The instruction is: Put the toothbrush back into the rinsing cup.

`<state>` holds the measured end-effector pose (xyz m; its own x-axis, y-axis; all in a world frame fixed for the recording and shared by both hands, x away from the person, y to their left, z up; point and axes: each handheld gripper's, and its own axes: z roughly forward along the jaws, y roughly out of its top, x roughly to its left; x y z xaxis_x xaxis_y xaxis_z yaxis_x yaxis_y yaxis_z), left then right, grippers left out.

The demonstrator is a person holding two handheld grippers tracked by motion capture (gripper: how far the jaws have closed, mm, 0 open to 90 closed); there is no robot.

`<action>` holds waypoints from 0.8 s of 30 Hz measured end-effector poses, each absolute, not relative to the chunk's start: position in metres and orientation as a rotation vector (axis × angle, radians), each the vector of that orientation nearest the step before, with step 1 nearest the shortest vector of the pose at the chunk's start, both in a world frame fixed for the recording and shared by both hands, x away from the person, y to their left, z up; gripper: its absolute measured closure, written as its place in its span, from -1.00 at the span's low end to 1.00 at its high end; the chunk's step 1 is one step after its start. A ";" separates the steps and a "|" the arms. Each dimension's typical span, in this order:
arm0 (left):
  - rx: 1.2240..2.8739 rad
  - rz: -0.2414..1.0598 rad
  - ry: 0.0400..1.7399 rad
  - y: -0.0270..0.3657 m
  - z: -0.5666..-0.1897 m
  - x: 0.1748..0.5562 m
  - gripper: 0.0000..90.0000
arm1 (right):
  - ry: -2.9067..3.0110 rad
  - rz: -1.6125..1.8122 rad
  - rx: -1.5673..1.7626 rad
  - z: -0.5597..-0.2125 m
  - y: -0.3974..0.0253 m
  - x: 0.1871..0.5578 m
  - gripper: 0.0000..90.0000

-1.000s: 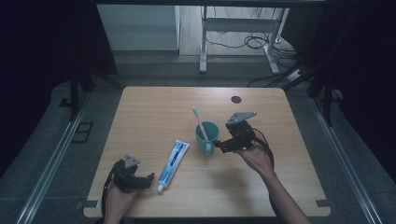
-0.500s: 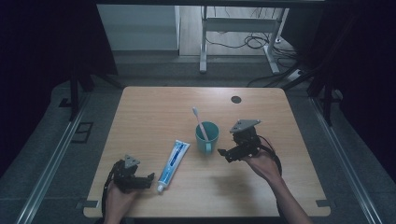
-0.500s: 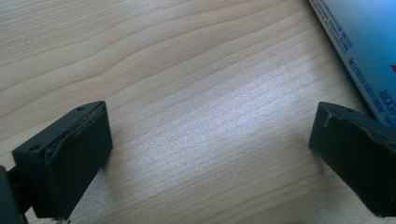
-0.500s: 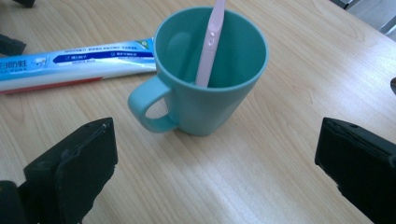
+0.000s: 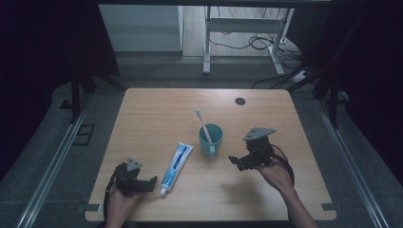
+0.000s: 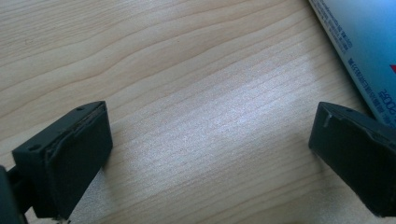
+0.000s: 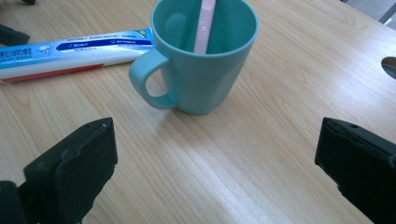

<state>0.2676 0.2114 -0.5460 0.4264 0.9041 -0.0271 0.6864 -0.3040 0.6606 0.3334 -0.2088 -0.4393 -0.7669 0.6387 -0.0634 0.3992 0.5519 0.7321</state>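
Teal mug (image 7: 205,56) holds toothbrush (image 7: 204,23); right tongs (image 7: 215,168) wide, just short of it. Left tongs (image 6: 210,163) wide beside tube (image 6: 364,51). Next: probably grasp the handle.

- From above your side, the high view looks forward and down over the whole table (image 5: 142,109).
- Your left gripper view sits close over the wood, the toothpaste tube (image 6: 364,51) at its edge.
- Your right gripper view faces the mug (image 7: 205,60) nearby; the tube shows here and from above too.
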 end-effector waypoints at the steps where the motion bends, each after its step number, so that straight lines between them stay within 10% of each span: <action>1: 2.085 0.472 1.337 0.211 -0.546 0.268 -1.00 | 2.461 1.045 0.858 -0.440 -0.210 0.332 -1.00; 24: 2.078 0.475 1.348 0.211 -0.546 0.267 -1.00 | 2.392 1.012 0.945 -0.460 -0.253 0.306 -1.00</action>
<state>0.2670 0.2107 -0.5460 0.4176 0.9082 -0.0285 0.6895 -0.2963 0.6609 0.3058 -0.2533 -0.4600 -0.7038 0.7062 -0.0775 0.4363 0.5157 0.7373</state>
